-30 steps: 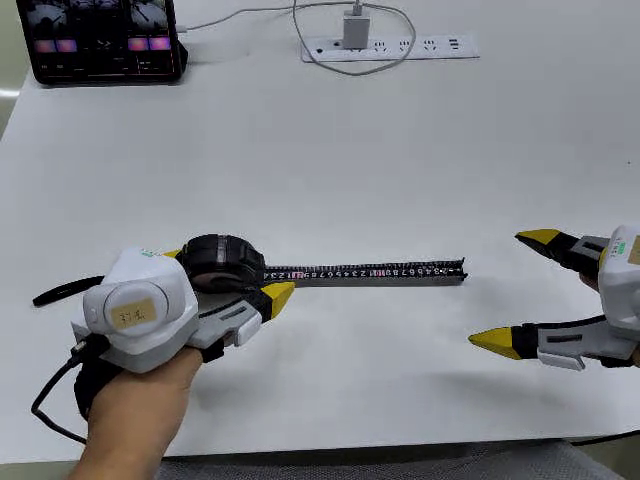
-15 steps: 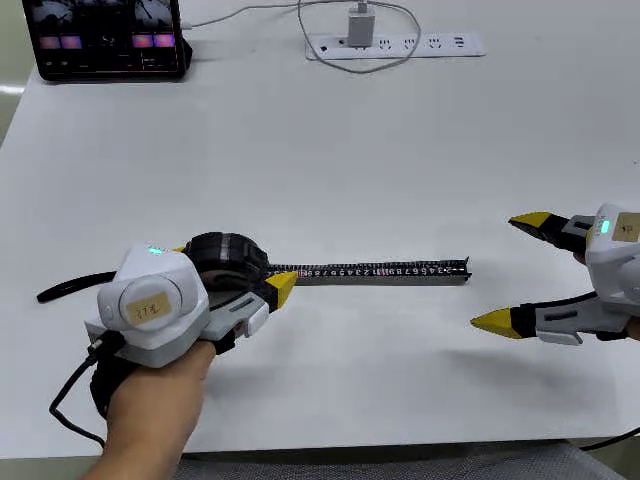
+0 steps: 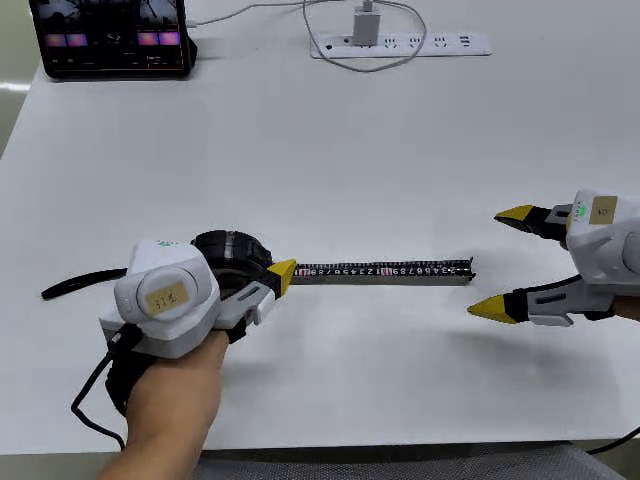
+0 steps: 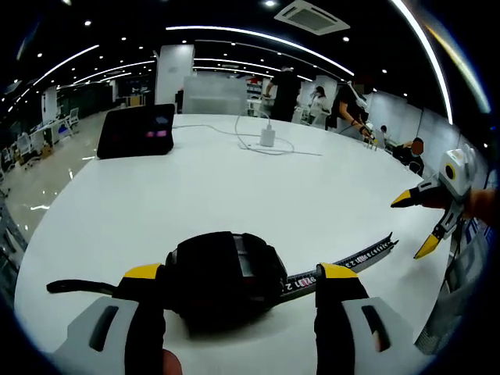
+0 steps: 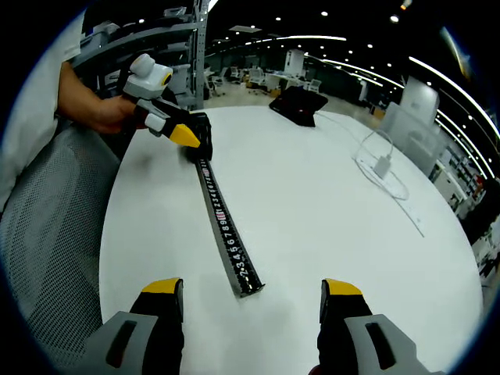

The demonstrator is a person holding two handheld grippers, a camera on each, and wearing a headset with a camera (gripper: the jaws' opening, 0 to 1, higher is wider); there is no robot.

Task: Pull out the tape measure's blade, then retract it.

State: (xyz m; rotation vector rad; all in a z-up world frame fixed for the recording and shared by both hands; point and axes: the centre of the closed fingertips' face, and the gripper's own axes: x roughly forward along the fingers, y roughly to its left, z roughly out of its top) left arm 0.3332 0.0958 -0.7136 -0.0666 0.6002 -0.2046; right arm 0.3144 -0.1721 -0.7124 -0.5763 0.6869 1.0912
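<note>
While the L gripper (image 4: 240,272) has its jaws closed in on the tape measure case (image 3: 228,262) from both sides and appears to hold it down, the R gripper (image 3: 502,262) stands wide open and empty, off to the right. The case sits on the white table (image 3: 350,150) at the near left, with its wrist strap (image 3: 80,285) trailing out to the left. The blade (image 3: 385,271) lies part-way out, flat on the table and straight toward the right. Its end hook (image 3: 468,268) is near the R jaws but apart from them; in the right gripper view it lies just ahead, approx on the line between the two tips. Judged status: pull-out done at least in part, retract not yet done. Risks from here:
(1) if the blade is let run free, the spring could whip it back and slam the hook into the case mouth, jolting the case
(2) the case is rounded and the L jaws hold it near the mouth, so a sideways tug could twist it out of the grip
(3) the blade is thin and lies on the surface, so a low or skewed R pinch could miss the hook or kink the blade
A tablet (image 3: 112,38) and power strip (image 3: 410,44) at the far edge are well apart, no hazard
</note>
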